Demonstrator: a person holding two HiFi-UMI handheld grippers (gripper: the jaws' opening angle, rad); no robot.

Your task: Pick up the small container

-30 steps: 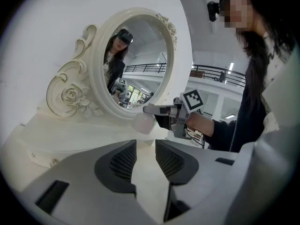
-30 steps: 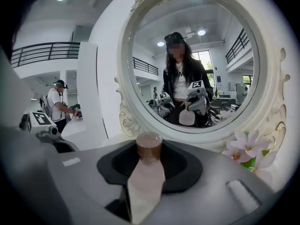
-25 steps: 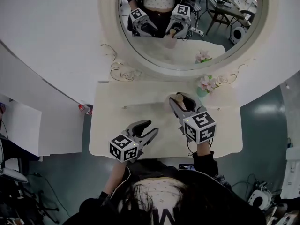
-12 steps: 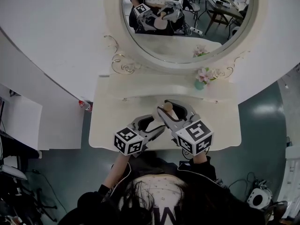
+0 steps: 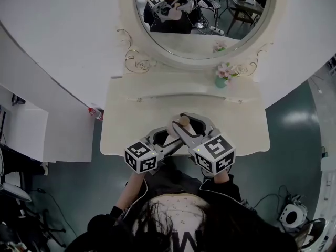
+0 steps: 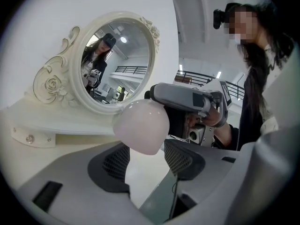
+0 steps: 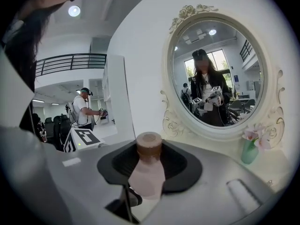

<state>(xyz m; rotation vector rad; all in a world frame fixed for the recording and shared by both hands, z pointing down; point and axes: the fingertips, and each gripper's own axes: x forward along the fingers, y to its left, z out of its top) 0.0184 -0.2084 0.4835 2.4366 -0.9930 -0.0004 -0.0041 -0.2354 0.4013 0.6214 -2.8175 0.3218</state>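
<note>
The small container (image 7: 146, 177) is a pale pink bottle with a brown cap (image 5: 184, 121). My right gripper (image 5: 185, 126) is shut on it and holds it above the front of the white dressing table (image 5: 121, 135). In the right gripper view the bottle stands between the dark pads (image 7: 183, 165), cap away from me. My left gripper (image 5: 167, 139) sits close beside it on the left. The bottle's round bottom (image 6: 142, 125) lies between the left gripper's (image 6: 147, 159) pads (image 6: 116, 163). Those jaws have just been opening and stand open, not pressing on it.
An oval mirror (image 5: 210, 14) in a carved frame rises behind the table. A green vase of pink flowers (image 5: 223, 76) stands at the back right. A small red-capped thing (image 5: 95, 113) sits off the table's left edge. Another person (image 7: 84, 109) stands far off.
The right gripper carried the bottle from the back of the table toward the front edge. The left gripper moved right to meet it, and its jaws now stand around the bottle's bottom.
</note>
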